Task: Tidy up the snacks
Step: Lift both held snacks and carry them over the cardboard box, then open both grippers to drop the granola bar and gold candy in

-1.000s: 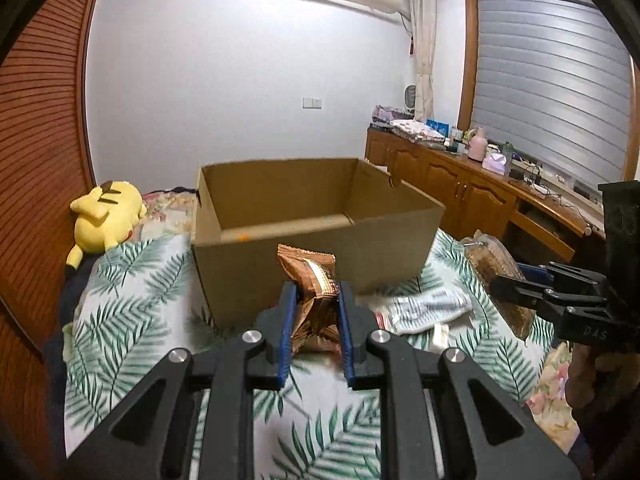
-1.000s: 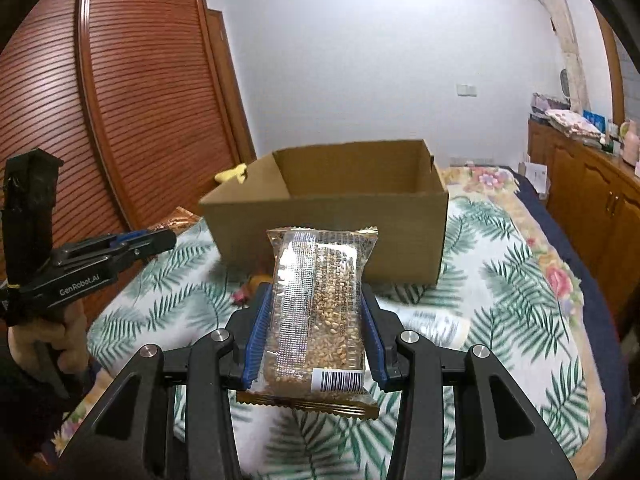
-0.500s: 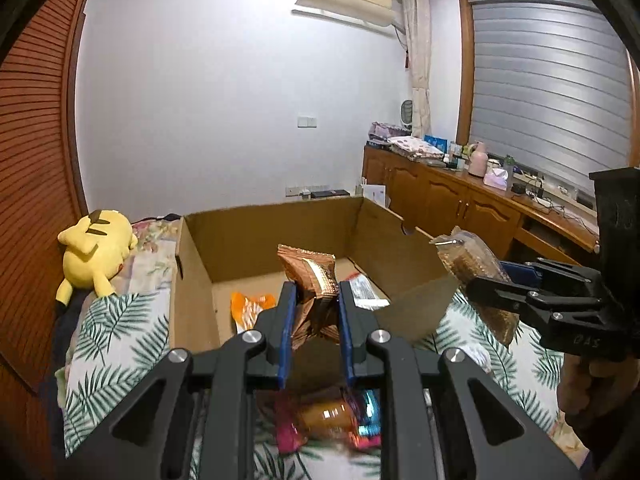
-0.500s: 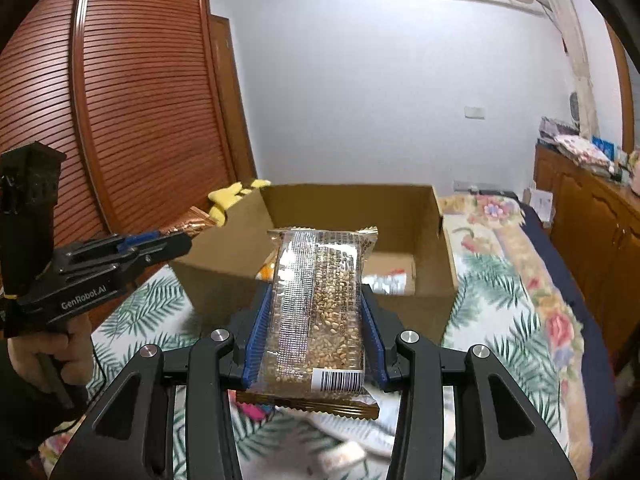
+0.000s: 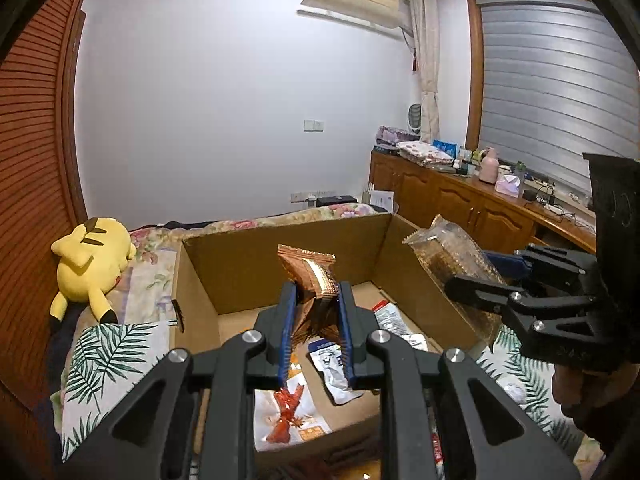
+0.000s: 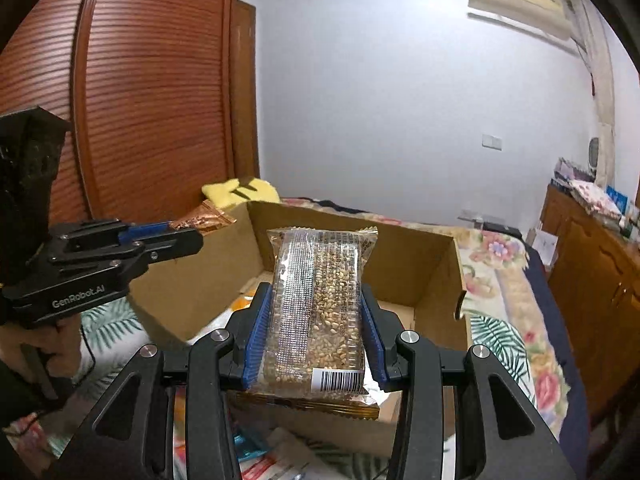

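Your left tool [image 5: 316,320]: clenched on a crinkled copper-brown foil snack packet [image 5: 310,276], which stands upright between the blue pads, above the open top of the box.

Your right tool [image 6: 316,334]: clenched on a clear plastic pack of pressed grain bar with a barcode label [image 6: 320,300], gripped by its long sides and held over the near wall of the box. In the left wrist view that same pack [image 5: 452,256] sits above the box's right wall.

Open brown cardboard box [image 5: 404,276]: rests on the bed, on the white bedspread printed with green palm leaves [image 5: 108,344]. Its floor carries a white sachet with red-orange print [image 5: 286,408] toward the near left and white-and-blue sachets [image 5: 332,364] toward the near right.

More wrappers [image 6: 260,460]: lie on the bedspread at the bed's near edge, below your right tool; details too blurred to tell.

Yellow plush toy with black-tipped ears [image 5: 90,262]: lies on the bed beyond the box's left wall, toward the far left corner.

Your hands: one grips each tool handle, the left [image 6: 36,340] seen in the right wrist view, the right [image 5: 576,388] in the left wrist view.

Wooden sideboard [image 5: 460,204]: along the right wall, cluttered with small items.
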`<state>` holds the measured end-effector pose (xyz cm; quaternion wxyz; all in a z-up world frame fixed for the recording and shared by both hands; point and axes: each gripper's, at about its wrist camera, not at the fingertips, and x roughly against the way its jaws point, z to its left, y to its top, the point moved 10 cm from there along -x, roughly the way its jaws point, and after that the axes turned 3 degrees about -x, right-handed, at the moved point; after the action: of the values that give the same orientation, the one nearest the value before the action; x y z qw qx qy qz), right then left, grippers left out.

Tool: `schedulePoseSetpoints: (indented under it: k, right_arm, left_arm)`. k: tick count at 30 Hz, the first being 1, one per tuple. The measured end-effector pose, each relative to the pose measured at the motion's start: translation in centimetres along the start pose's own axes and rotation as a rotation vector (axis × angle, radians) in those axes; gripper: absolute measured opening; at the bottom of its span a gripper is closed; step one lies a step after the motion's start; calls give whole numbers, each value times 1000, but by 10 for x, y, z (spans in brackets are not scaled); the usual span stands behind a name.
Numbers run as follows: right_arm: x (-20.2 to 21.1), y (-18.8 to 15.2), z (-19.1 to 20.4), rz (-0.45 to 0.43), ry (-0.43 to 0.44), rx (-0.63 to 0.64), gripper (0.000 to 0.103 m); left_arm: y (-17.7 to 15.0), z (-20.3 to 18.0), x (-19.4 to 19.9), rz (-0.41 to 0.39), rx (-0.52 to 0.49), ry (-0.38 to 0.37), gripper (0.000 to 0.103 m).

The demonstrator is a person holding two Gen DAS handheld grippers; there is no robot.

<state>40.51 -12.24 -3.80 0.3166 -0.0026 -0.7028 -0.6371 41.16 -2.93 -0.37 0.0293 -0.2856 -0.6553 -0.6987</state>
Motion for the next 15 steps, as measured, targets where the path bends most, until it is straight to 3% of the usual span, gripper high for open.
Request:
schedulePoseSetpoints:
  k: [15]
  right_arm:
    - [-43, -13, -16, 40, -14, -35, 43]
  left_arm:
    - [-22, 10, -33, 43, 42, -42, 19]
